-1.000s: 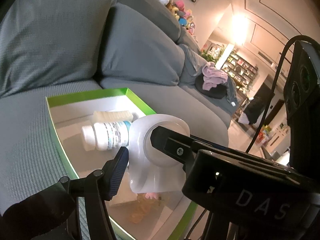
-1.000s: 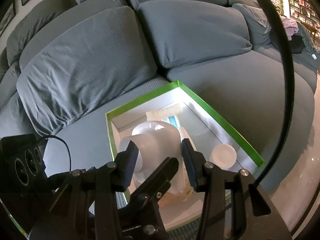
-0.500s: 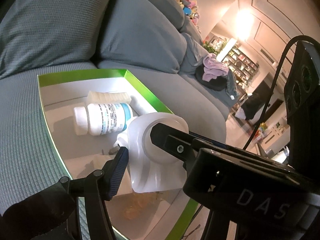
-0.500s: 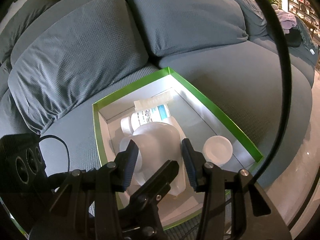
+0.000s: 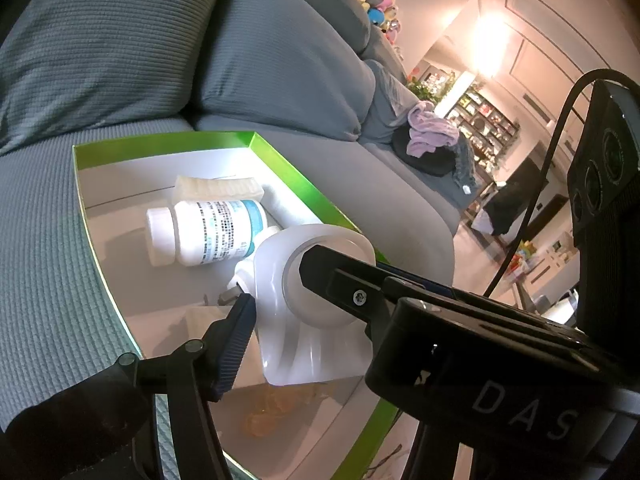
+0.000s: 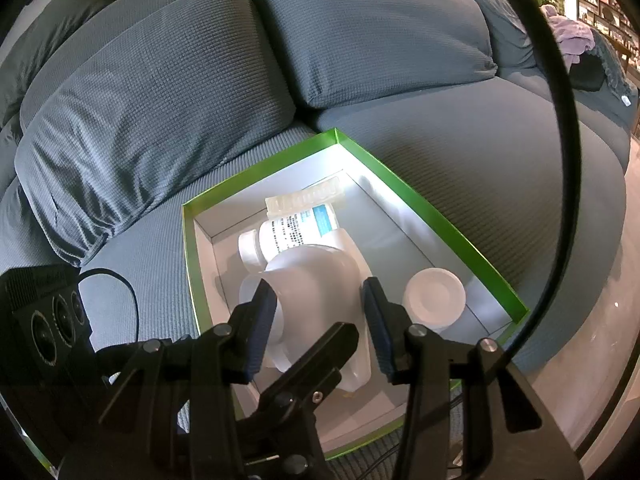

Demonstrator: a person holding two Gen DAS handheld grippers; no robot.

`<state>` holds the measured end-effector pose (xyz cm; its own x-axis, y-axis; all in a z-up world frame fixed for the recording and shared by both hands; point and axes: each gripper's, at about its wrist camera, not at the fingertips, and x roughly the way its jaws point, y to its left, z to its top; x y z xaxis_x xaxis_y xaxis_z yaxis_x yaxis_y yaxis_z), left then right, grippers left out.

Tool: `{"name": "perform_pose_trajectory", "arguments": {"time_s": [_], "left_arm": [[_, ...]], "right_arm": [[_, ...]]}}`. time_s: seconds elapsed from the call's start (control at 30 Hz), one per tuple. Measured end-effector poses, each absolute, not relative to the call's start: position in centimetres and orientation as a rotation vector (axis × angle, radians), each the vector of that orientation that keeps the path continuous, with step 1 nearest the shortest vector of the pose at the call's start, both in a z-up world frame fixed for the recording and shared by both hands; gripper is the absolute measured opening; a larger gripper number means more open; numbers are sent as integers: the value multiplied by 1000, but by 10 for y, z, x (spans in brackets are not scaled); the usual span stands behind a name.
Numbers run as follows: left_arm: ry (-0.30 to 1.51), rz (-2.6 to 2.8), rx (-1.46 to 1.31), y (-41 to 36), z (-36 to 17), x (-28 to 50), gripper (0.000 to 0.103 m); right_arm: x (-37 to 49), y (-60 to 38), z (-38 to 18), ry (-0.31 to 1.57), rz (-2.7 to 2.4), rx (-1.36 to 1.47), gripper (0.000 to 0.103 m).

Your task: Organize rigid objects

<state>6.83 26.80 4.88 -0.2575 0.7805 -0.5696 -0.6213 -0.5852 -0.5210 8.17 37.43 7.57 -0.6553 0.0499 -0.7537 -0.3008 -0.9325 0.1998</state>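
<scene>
Jaws of both grippers pinch one smooth white plastic holder (image 6: 316,280): the left gripper (image 5: 276,292) and the right gripper (image 6: 320,320) each angled downward over the green-rimmed box (image 6: 436,216) on the ribbed grey sofa (image 6: 152,92). Inside lie a labelled white pill bottle (image 5: 208,232), a ridged cream block (image 5: 220,188) and a round white lid (image 6: 434,294).
</scene>
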Motion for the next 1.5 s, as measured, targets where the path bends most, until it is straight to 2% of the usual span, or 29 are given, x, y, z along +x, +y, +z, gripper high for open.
{"name": "perform_pose_trajectory", "arguments": {"time_s": [0.37,0.53,0.6,0.77,0.83,0.9,1.03,1.23,1.5], "left_arm": [[-191,1985,-988,260,61,71,62],[-167,1999,-965,255,68,75,63],[-137,2018,-961,254,71,76,70],[-53,2066,-929,247,82,83,71],[-51,2080,-914,242,87,85,75],[-62,2079,-897,237,92,86,82],[-62,2088,-874,230,101,89,82],[-57,2125,-845,220,111,94,87],[-24,2146,-865,217,112,97,87]], "right_arm": [[86,374,84,446,2617,-1123,43],[89,375,89,439,2611,-1097,46],[90,375,91,444,2615,-1082,50],[95,373,100,441,2639,-1049,52],[97,371,103,435,2649,-1033,53],[99,368,106,426,2654,-1017,60],[102,365,112,414,2663,-991,64],[108,363,118,377,2629,-936,77],[122,365,131,391,2625,-875,80]]}}
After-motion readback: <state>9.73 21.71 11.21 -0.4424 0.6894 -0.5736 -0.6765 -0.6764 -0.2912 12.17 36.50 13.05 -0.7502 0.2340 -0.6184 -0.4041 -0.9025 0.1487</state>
